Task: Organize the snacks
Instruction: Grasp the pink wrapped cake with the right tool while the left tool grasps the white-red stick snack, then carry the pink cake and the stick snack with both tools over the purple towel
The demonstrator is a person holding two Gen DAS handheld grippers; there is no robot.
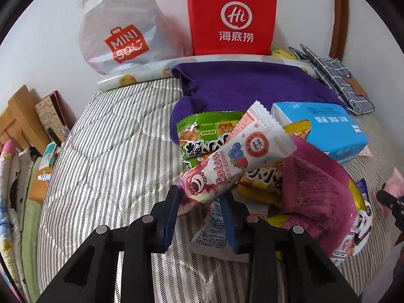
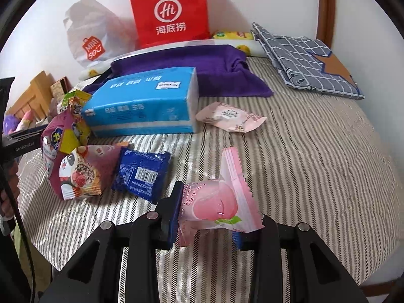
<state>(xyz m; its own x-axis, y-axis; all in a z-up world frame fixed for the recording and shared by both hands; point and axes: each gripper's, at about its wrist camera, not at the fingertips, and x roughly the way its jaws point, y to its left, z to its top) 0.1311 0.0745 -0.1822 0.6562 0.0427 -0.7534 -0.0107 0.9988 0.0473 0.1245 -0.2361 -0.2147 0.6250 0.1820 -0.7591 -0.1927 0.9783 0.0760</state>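
Note:
My left gripper (image 1: 199, 204) is shut on the lower end of a white and pink berry snack packet (image 1: 240, 156), which slants up to the right above a pile of snacks. In that pile lie a green packet (image 1: 202, 131), a yellow packet (image 1: 260, 179) and a magenta bag (image 1: 318, 184). My right gripper (image 2: 207, 217) is shut on a pink peach packet (image 2: 217, 207), held just over the striped bedspread (image 2: 303, 164). A dark blue packet (image 2: 141, 174) and a pale pink packet (image 2: 229, 116) lie loose on the bed.
A blue tissue pack (image 2: 141, 103) lies by a purple cloth (image 2: 202, 65). A red paper bag (image 1: 232, 17) and a white plastic bag (image 1: 118, 30) stand against the wall. A checked grey cloth (image 2: 303, 60) lies far right. Wooden furniture (image 1: 20, 116) stands left of the bed.

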